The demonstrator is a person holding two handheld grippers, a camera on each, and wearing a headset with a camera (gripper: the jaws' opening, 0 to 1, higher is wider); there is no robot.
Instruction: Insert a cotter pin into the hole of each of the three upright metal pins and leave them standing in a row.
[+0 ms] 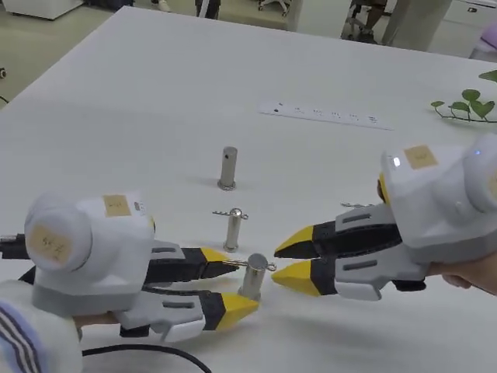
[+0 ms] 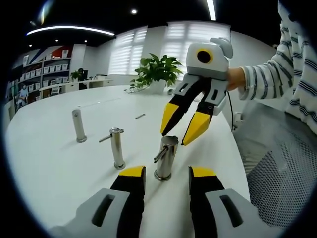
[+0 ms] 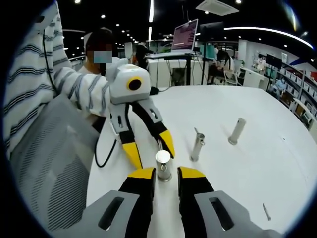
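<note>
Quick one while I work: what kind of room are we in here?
Most likely an open-plan office or lab. The work sits on a large white table, a potted plant stands at its far end, and a monitor and stocked shelves show in the background.

We see the near pin (image 3: 163, 165) upright between the parted jaws of the right gripper (image 3: 167, 174); left gripper (image 3: 151, 148) just beyond, jaws apart; 2 further pins, mid pin (image 3: 197, 145) and far pin (image 3: 237, 131).
</note>
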